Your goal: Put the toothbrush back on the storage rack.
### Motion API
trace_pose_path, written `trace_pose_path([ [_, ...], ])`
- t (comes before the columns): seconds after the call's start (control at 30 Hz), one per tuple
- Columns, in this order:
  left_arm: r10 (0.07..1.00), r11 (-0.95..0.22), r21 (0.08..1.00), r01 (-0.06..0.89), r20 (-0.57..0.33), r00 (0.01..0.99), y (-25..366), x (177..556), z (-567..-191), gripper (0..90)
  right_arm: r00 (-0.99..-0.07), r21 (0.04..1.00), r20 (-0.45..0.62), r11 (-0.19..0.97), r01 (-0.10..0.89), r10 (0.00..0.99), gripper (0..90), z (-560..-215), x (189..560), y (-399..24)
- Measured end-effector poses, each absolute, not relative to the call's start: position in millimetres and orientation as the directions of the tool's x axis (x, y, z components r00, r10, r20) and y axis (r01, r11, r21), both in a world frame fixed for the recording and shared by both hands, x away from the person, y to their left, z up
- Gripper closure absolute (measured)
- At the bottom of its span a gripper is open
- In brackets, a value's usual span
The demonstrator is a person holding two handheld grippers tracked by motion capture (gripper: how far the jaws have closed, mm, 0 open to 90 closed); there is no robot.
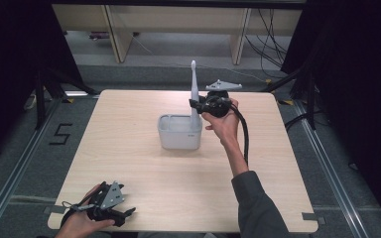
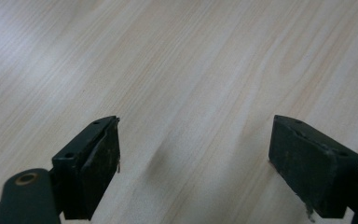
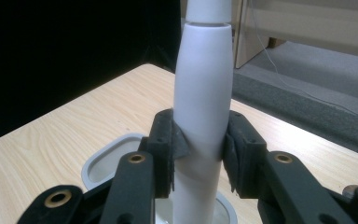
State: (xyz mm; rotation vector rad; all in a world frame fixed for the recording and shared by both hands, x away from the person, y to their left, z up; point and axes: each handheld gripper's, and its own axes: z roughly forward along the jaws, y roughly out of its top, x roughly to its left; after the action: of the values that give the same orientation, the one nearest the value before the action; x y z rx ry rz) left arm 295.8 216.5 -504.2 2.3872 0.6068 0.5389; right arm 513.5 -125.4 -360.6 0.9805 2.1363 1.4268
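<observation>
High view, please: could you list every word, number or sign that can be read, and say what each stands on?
"5": a dark numeral marked on the grey floor, left of the table.
A small dark mark on the front wall of the grey holder is too small to read.
The toothbrush in the right gripper shows no lettering.

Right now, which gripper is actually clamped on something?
The right gripper: its pads press the white electric toothbrush, held upright over the grey holder. The left gripper is open, with bare table between its jaws.
</observation>
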Motion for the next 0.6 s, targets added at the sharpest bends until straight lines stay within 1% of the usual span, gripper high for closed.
trace_pose_path([
  [0.07, 0.538, -0.708, 0.643, 0.290, 0.226, 0.812, 217, 296, -504, 16.2, -0.679, 0.911, 0.054, 0.242, 0.333, 0.732, 66.9, -361, 514, -125],
  [0.1, 0.540, -0.703, 0.649, 0.291, 0.222, 0.812, 216, 296, -504, 16.2, -0.680, 0.911, 0.076, 0.227, 0.345, 0.730, 66.9, -363, 514, -124],
  [0.2, 0.516, -0.730, 0.624, 0.279, 0.234, 0.824, 218, 296, -503, 16.1, -0.671, 0.908, 0.093, 0.214, 0.360, 0.736, 66.9, -369, 516, -126],
  [0.27, 0.539, -0.705, 0.648, 0.290, 0.223, 0.812, 216, 295, -504, 16.2, -0.663, 0.904, 0.105, 0.206, 0.374, 0.741, 66.9, -372, 516, -126],
  [0.37, 0.519, -0.727, 0.627, 0.281, 0.232, 0.823, 217, 296, -503, 16.2, -0.668, 0.908, 0.095, 0.211, 0.363, 0.738, 66.8, -376, 518, -128],
  [0.43, 0.524, -0.722, 0.630, 0.285, 0.229, 0.821, 217, 296, -503, 16.2, -0.654, 0.898, 0.117, 0.203, 0.392, 0.747, 66.9, -378, 517, -127],
  [0.47, 0.519, -0.727, 0.626, 0.282, 0.231, 0.823, 217, 295, -503, 16.2, -0.666, 0.899, 0.094, 0.224, 0.376, 0.740, 66.9, -380, 518, -127],
  [0.57, 0.518, -0.729, 0.624, 0.281, 0.234, 0.822, 217, 296, -503, 16.2, -0.661, 0.898, 0.081, 0.233, 0.373, 0.746, 66.8, -381, 518, -126],
  [0.6, 0.530, -0.715, 0.637, 0.288, 0.226, 0.817, 216, 295, -504, 16.2, -0.660, 0.900, 0.071, 0.237, 0.365, 0.748, 66.8, -382, 518, -126],
])
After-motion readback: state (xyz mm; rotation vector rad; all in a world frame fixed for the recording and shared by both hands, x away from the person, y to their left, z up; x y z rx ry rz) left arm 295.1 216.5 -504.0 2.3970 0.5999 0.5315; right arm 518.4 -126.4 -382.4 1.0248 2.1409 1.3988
